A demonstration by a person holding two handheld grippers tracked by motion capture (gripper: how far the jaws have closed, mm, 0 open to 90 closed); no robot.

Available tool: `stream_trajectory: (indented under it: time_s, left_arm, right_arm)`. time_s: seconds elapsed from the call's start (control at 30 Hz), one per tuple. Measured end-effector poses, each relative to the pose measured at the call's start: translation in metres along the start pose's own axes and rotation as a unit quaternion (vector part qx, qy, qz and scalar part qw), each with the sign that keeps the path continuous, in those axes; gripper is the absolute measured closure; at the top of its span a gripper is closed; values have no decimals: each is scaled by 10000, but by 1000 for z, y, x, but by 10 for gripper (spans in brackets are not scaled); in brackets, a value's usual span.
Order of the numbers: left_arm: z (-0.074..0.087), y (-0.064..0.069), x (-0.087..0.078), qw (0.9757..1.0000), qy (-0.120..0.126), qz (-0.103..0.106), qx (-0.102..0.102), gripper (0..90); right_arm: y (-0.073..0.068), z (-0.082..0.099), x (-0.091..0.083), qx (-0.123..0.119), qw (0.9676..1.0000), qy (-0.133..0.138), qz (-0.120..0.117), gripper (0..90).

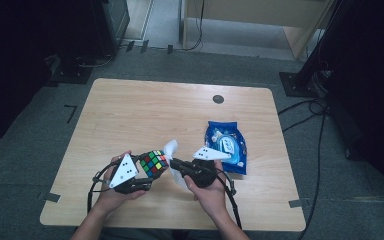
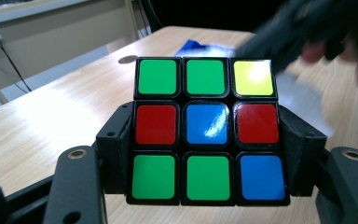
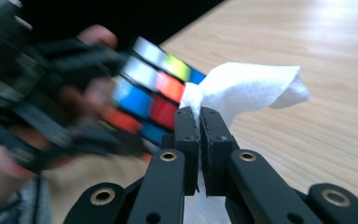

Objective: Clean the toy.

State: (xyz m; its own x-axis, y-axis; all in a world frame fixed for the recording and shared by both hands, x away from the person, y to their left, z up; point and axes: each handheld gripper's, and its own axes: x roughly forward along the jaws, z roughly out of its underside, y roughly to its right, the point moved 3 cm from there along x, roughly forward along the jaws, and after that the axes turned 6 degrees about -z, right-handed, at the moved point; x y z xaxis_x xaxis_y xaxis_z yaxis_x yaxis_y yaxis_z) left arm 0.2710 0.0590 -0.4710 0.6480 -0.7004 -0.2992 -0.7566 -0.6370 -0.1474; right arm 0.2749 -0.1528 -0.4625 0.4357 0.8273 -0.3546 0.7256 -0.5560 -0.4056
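From the high view, we hold the puzzle cube (image 1: 153,163) in our left claw (image 1: 147,172) above the near part of the desk (image 1: 130,115), while our right claw (image 1: 176,164) brings a white wipe (image 1: 171,148) up against the cube's right side. A blue wipe packet (image 1: 226,145) lies on the desk just beyond our right hand.

In the left gripper view, the jaws of the left claw (image 2: 208,154) press on the two sides of the cube (image 2: 207,130), gripping its middle and lower layers; the top layer stands free above them.

In the right gripper view, the right claw (image 3: 200,123) is pressed together, pinching the wipe (image 3: 247,91), whose loose end flops toward the cube (image 3: 156,100).

We judge the risk to be this: rubbing hard could turn the free layer or push the cube out of its grip, and the wipe could slip from its narrow pinch.
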Motion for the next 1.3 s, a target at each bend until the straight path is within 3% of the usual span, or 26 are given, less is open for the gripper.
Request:
stream_trajectory:
  time_s: [0.1, 0.2, 0.27, 0.37, 0.5, 0.77, 0.87, 0.97, 1.1, 1.17, 1.3]
  left_arm:
    - [-1, -3, -1, 10000, 23, -54, -29, 341]
    - [0, -3, -1, 10000, -13, -95, -4, 341]
    - [1, -2, 0, 9999, -27, -97, -7, 341]
    - [1, 0, 2, 9999, -49, -93, 25, 341]
    - [2, 1, 4, 9999, -85, -94, 54, 341]
    - [4, 3, 6, 9998, -138, -107, 77, 341]
    - [5, 5, 8, 9998, -157, -101, 114, 341]
    - [5, 9, 10, 9995, -206, -114, 215, 341]
    - [4, 16, 12, 9994, -180, -50, 281, 341]
    - [2, 20, 12, 9994, -138, -16, 305, 341]
    - [0, 26, 13, 9992, -59, 30, 392, 341]
  right_arm:
    - [17, 8, 3, 53, 9990, -172, 404, 877]
    - [33, 15, 2, 241, 9970, -215, 699, 878]
    - [41, 16, -1, 241, 9950, -211, 941, 877]
    - [47, 17, -3, 180, 9932, -201, 1136, 867]
    - [46, 15, -5, 57, 9906, -115, 1362, 757]
    - [26, 0, -10, 132, 9946, 402, 951, 501]
    - [14, -6, -9, 172, 9958, 460, 769, 414]
    - [-1, -9, -5, 268, 9978, 445, 419, 339]
    - [-13, -8, 2, 599, 9974, 382, 93, 254]
    - [-14, -5, 7, 730, 9969, 265, 96, 238]
    - [-9, 1, 13, 1236, 9921, 172, -90, 261]
